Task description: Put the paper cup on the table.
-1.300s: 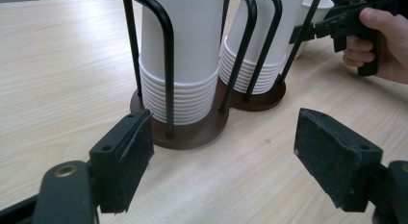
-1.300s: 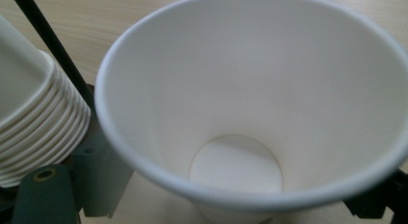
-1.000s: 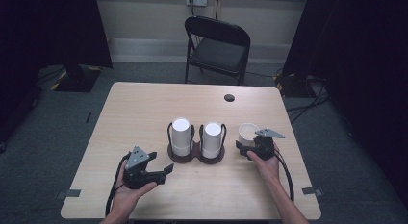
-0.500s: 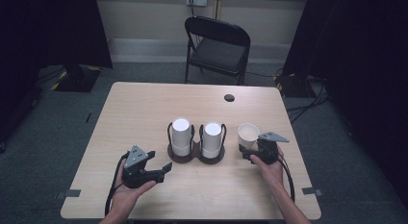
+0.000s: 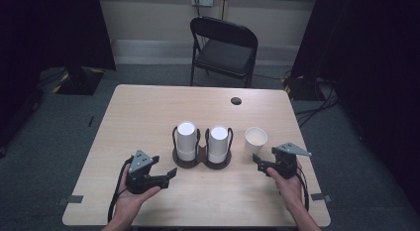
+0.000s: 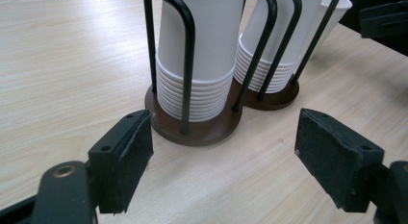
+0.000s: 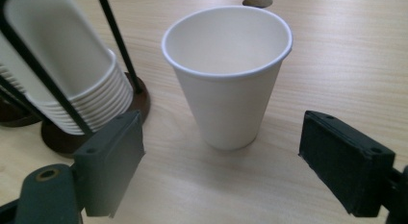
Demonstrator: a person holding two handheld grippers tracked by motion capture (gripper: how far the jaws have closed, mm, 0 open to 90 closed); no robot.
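Left gripper (image 5: 168,172): near the worktop's (image 5: 148,112) front-left corner, jaws spread wide, holding nothing, facing the racks.

Left cup rack (image 5: 186,156): mid-worktop, brown base, black wire hoops, stack of inverted white cups (image 5: 186,141).

Right cup rack (image 5: 218,158): just beside the first, second inverted stack (image 5: 218,144).

Single paper cup (image 5: 255,141): upright, mouth up, right of the racks, free-standing.

Right gripper (image 5: 258,162): toward the front-right corner, jaws parted, empty, just short of the cup.

Dark round spot (image 5: 236,100): near the far edge.
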